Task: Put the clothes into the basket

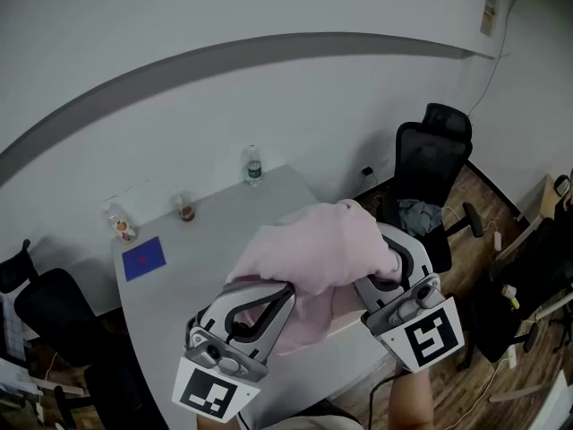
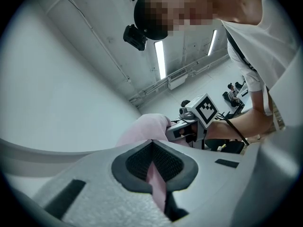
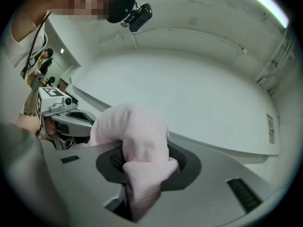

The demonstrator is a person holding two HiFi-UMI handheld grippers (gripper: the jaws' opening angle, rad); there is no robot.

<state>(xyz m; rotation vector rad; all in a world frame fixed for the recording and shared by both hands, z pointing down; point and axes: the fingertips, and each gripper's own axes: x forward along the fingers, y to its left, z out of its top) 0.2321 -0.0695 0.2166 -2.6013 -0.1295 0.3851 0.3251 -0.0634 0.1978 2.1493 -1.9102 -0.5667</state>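
My left fingers [image 2: 94,193] are closed nearly together on a thin fold of the pink cloth [image 2: 156,186], which runs as a narrow strip between the dark pads. My right fingers [image 3: 218,183] stand a little apart, clamped on a thick bunch of the same cloth [image 3: 137,141] that bulges up over the pads and hangs down through the gap.

From above, the cloth [image 1: 322,249] is gathered in a heap between my two hands, held up off the counter [image 1: 224,231] over its near end, with the left fingers [image 1: 269,307] under its left edge and the right fingers [image 1: 398,262] at its right edge. Both point roughly level, tilted toward each other.

Farther out on the counter lie a blue square [image 1: 143,259], a small cup [image 1: 185,210] and a bottle [image 1: 253,166] at the far edge. A black chair [image 1: 430,168] stands to the right by the wall.
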